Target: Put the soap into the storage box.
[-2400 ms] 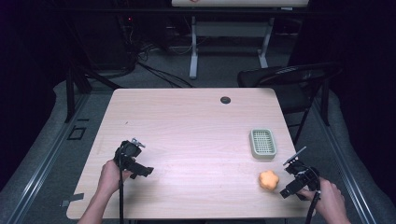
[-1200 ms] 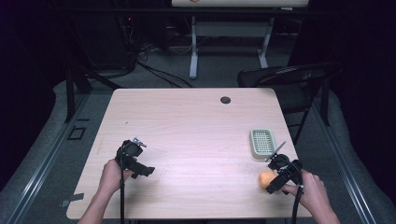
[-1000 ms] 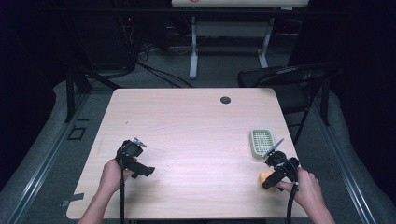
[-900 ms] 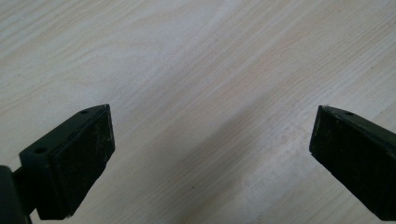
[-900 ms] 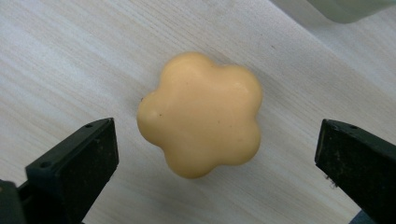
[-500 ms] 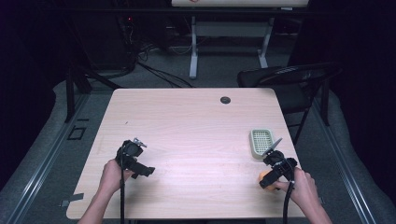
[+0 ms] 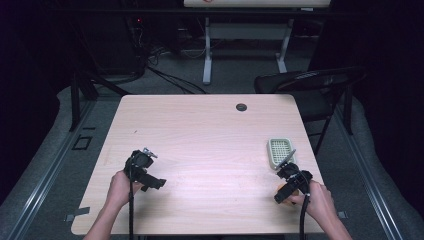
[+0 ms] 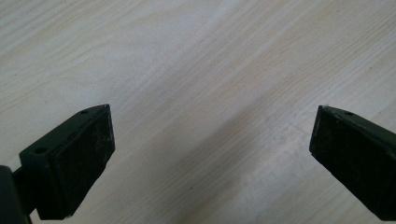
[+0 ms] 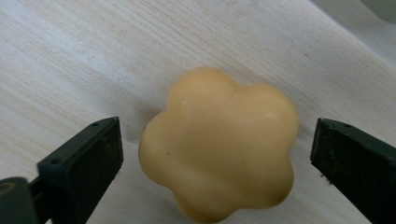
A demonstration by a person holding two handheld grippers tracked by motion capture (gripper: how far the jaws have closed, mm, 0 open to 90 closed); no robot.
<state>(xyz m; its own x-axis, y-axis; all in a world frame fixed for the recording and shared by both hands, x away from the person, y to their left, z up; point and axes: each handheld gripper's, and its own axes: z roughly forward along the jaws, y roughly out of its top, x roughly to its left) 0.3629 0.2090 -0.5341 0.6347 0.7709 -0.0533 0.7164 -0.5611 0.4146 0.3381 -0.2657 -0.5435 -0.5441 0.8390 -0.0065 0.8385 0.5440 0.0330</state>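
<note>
Soap (image 9: 219, 144) – a pale yellow, flower-shaped bar – lies flat on the table (image 7: 210, 130) near the front right corner, at about 6 o'clock from the green tray (image 7: 279, 152). Your right gripper (image 7: 286, 192) sits over it with both jaws straddling it; they have just been closing, yet a gap shows on each side and neither pad touches the bar. Nothing is held so far.

The lobed outline is the risk, I think. If a pad lands on the slope of a lobe instead of squarely, the bar could twist or squirt out toward 12 o'clock as you squeeze. Close too high on its rounded top and it may pop out downward – get lower first.

Your left gripper (image 8: 205, 154) hovers wide open and empty over bare wood at the front left, well apart from all this.
</note>
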